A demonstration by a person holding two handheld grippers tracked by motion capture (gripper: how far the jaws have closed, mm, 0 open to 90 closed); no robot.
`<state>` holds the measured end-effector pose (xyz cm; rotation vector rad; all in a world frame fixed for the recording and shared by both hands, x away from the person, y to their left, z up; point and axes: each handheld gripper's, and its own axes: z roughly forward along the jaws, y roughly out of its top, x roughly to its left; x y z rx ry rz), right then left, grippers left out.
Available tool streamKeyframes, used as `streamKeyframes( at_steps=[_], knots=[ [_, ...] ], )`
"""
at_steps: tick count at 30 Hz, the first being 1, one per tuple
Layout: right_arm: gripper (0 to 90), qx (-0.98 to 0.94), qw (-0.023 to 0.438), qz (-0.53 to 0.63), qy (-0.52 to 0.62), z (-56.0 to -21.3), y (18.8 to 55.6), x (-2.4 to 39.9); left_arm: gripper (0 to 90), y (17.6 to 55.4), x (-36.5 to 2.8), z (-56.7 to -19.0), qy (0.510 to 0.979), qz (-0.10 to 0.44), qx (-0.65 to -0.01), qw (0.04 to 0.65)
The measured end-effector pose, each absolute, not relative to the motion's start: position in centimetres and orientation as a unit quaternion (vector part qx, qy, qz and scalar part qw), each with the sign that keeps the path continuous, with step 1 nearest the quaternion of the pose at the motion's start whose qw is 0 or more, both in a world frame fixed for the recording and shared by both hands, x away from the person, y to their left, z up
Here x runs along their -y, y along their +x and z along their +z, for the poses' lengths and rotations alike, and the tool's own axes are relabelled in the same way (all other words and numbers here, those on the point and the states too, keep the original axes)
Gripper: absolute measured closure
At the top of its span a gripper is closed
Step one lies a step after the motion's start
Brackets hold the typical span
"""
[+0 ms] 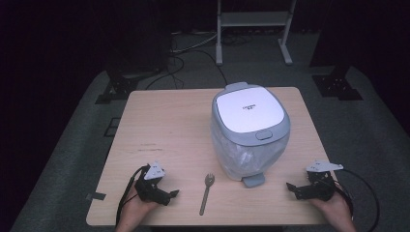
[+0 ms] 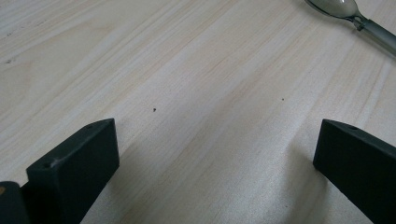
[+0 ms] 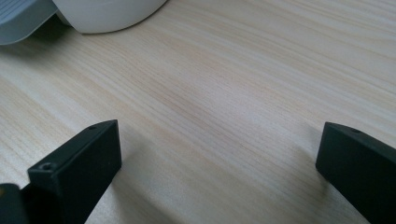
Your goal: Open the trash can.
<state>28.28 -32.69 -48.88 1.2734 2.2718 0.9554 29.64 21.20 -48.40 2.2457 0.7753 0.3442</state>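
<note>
A: From the high view, where did things stand?

B: The left gripper (image 1: 167, 194) rested near the front edge of the wooden table (image 1: 159, 121), jaws spread wide with nothing between them. The right gripper (image 1: 296, 189) lay at the front right, equally wide and empty. Between them lay a spoon (image 1: 207, 192), just beside the grey pedal (image 1: 253, 180) of a white bin (image 1: 249, 130) with a grey lid.

A: Did the gripper views add anything?

B: The left gripper view caught the spoon's bowl (image 2: 337, 7) at its top right corner, apart from the jaws, showing a translucent grey finish that the high view lacked. The right gripper view showed the bin's rounded base (image 3: 107, 13) and pedal (image 3: 21, 21) standing on the wood grain.

A: Any writing?

B: A small dark mark sat on the lid (image 1: 249, 105), probably a brand, too blurred to read.
</note>
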Motion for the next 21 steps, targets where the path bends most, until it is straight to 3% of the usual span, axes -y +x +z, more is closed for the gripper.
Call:
streamKeyframes(
  at_steps=[21],
  knots=[
    [2.9,-0.798,0.187,0.375,0.433,-46.5,27.6,32.6,0.0,29.6,-21.2,-48.4,0.872,0.133,-0.301,0.362]
  ],
)
